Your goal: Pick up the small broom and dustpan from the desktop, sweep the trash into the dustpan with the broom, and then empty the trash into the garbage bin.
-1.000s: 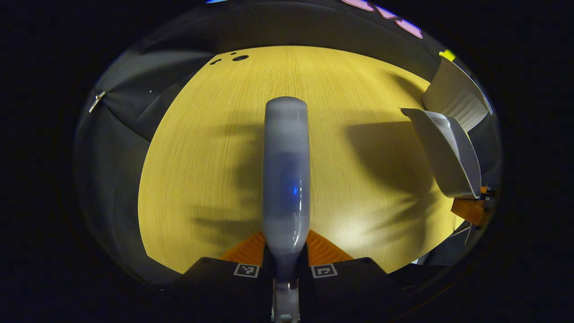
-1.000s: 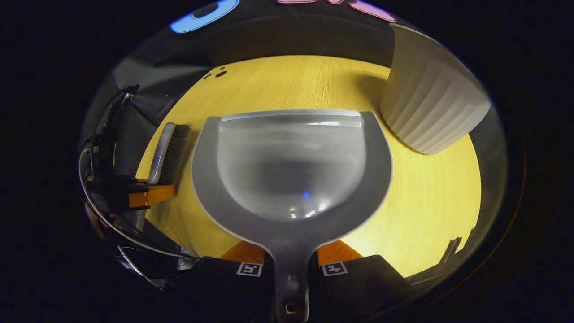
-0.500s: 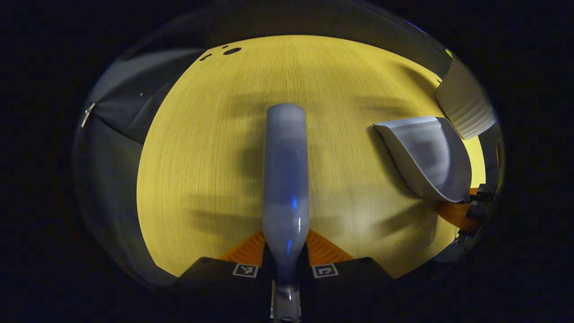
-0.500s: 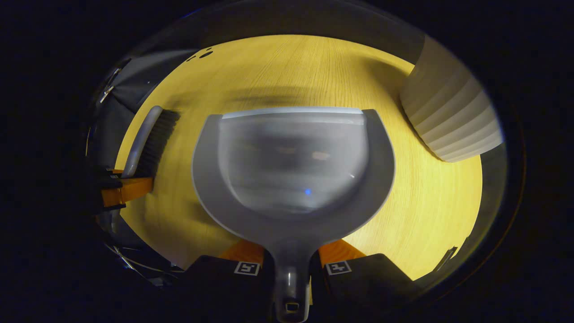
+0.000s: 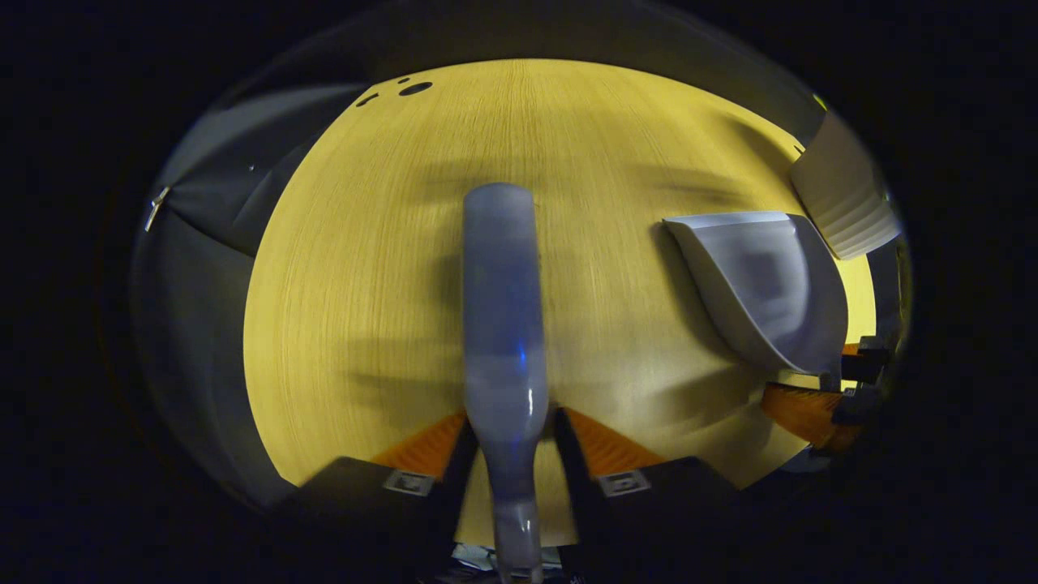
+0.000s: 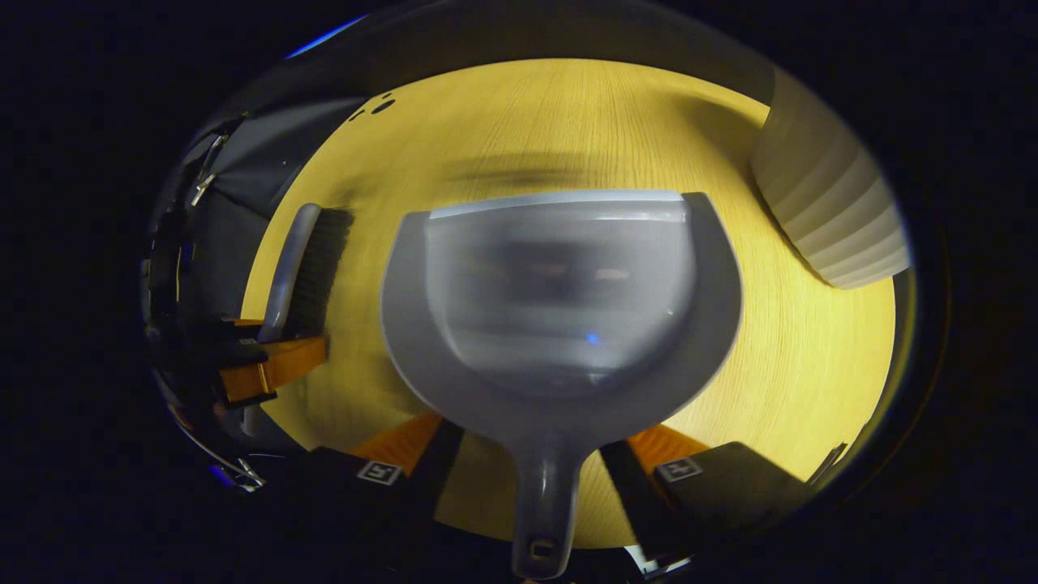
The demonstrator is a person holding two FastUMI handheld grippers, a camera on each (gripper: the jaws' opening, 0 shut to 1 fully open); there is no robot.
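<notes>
The grey broom [image 5: 499, 292] lies flat on the yellow wooden table [image 5: 365, 243], its handle running back between the spread fingers of my left gripper [image 5: 511, 454], which is open with table showing beside the handle. In the right gripper view the broom [image 6: 312, 259] shows its dark bristles. The grey dustpan [image 6: 559, 300] rests on the table with its lip pointing away. Its handle passes between the parted fingers of my right gripper [image 6: 539, 454], open, with gaps on both sides. In the left gripper view the dustpan [image 5: 762, 284] sits to the right.
A white ribbed garbage bin [image 6: 835, 219] stands at the table's far right, just beyond the dustpan; the bin [image 5: 843, 203] also shows at the right edge of the left gripper view. Small dark holes [image 5: 415, 88] mark the table's far left corner.
Both grippers have come down toward the table and opened, letting go of the broom handle and the dustpan handle. Broom and dustpan now rest on the tabletop.
</notes>
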